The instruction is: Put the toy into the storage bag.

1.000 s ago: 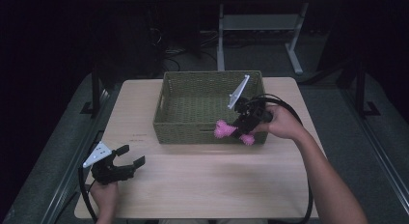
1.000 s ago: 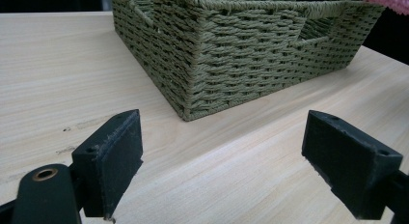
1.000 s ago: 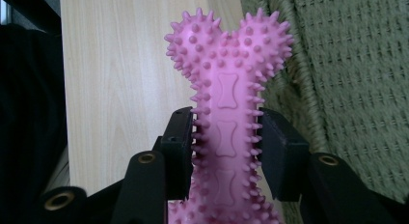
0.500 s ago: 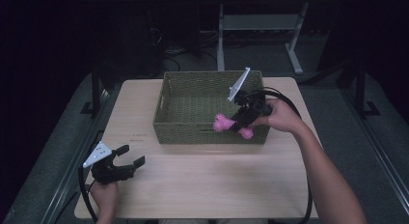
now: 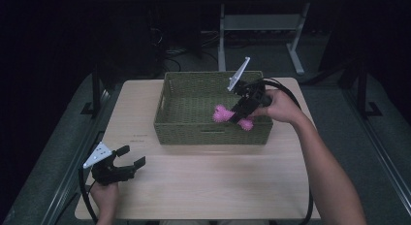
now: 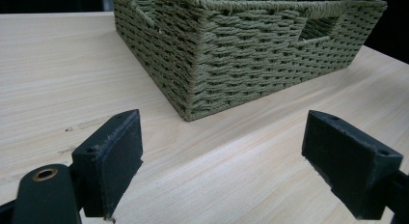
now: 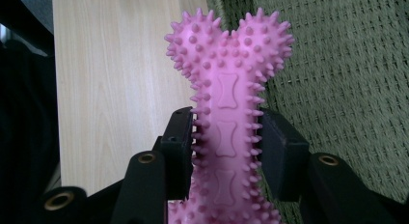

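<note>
Pink spiked rubber, shaped as a bone toy (image 7: pixel 226 132), sits clamped between the two black jaws of the right gripper (image 7: pixel 226 154); the pads press on its narrow shaft from both sides, and its double-lobed end stands clear above them. In the high view the right gripper (image 5: pixel 238 114) holds the bone toy (image 5: pixel 223 114) over the woven basket (image 5: pixel 194 135), above the interior near the basket's front wall and towards its right end. One lobe lies over the basket floor; the other reaches the front rim. Whether the toy touches the weave cannot be told. The person's right hand (image 5: pixel 278 106) grips the tool just beyond the basket's right wall.

Olive-green weave forms the basket, which stands on the table (image 5: pixel 218 186) at the middle of the far edge. The right gripper view shows pale wood to the left of the toy and basket weave to the right.

The left gripper (image 5: pixel 127 156) rests near the table's front left corner, well apart from the basket, held by the left hand (image 5: pixel 104 193). Its jaws stand spread wide with nothing between them; the left gripper view shows bare wood in the gap and a basket corner (image 6: pixel 193 98) beyond.
</note>
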The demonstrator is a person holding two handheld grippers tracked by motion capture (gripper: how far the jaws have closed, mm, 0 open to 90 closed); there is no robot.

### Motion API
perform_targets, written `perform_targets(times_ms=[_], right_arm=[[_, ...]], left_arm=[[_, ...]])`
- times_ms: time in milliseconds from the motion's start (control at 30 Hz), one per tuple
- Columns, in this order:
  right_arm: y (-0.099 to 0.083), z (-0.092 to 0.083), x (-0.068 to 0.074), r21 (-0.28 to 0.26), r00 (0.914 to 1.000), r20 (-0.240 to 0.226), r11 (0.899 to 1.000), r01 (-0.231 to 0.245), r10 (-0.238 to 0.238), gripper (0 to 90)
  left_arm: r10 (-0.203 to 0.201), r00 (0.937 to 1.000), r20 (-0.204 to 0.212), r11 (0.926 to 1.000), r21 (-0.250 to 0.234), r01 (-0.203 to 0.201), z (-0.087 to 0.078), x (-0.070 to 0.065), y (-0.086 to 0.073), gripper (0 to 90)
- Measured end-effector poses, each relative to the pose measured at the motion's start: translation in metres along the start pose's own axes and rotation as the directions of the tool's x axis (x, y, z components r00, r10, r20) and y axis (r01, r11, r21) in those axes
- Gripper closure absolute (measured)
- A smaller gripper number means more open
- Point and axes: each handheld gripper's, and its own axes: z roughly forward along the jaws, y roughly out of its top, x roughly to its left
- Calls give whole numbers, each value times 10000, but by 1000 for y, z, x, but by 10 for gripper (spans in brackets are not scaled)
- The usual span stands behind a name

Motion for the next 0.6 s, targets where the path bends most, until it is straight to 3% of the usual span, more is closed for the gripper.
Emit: perform_targets(times_ms=[300, 600], right_arm=[[7, -5, -18, 92, 9997, 123, 9998, -193, 191, 580], [6, 1, -37, 28, 9985, 47, 9985, -552, 552, 580]], left_arm=[[-36, 10000, -9, 10000, -15, 36, 0, 1, 0, 139], [-45, 10000, 1, 10000, -16, 45, 0, 1, 0, 139]])
